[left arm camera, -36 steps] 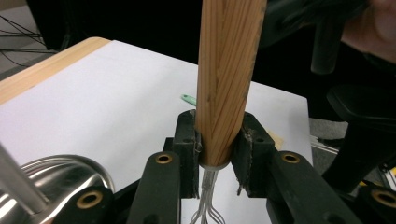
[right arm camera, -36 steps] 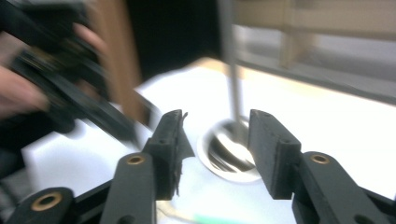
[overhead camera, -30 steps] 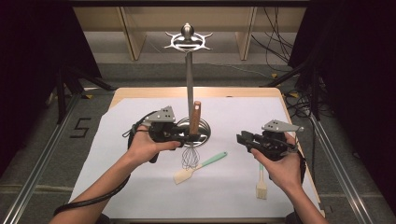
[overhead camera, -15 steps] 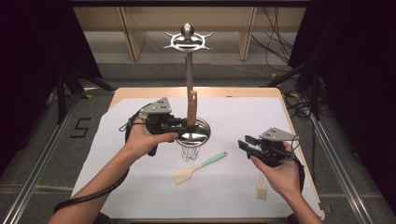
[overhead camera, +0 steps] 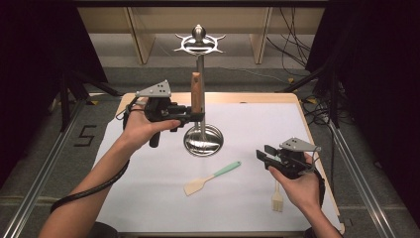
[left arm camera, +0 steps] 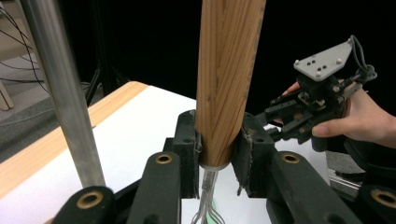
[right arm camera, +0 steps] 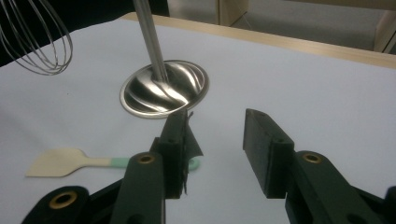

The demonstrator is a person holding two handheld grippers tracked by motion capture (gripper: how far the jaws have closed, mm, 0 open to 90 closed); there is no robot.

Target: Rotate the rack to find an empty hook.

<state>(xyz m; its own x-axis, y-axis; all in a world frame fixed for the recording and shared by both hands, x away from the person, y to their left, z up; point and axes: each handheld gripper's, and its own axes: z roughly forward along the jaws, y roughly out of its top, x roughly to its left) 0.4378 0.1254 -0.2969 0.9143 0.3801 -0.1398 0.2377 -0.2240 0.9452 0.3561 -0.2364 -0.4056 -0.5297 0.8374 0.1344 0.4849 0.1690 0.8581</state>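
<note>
Whisk [overhead camera: 196, 94] up off the table, wooden handle upright, clamped in the left gripper [overhead camera: 194, 117] right beside the stand's pole [overhead camera: 200, 99]. Pads squeezing the handle low down, just above the metal collar, as seen in the left gripper view [left arm camera: 224, 88]; wires [right arm camera: 39, 37] dangling free in the air. So pickup looks done, imo maybe halfway: top of the handle well below the hook ring [overhead camera: 199, 43] at the pole's top, nothing hanging there yet. Probably left to do: lift higher, catch a hook, let go. Can't tell whether the handle has a loop or hole for that.

Right gripper [overhead camera: 267, 154] hovering low over the white sheet [overhead camera: 247, 124] at the right side, jaws just been opening, standing apart w/ nothing between them. Mint-handled spatula [overhead camera: 210, 178] lying flat near the stand's base dish [overhead camera: 203, 141], small pastry brush [overhead camera: 278, 198] flat by the right hand. Both untouched, so prob next in line for the rack, tbh just a guess.
</note>
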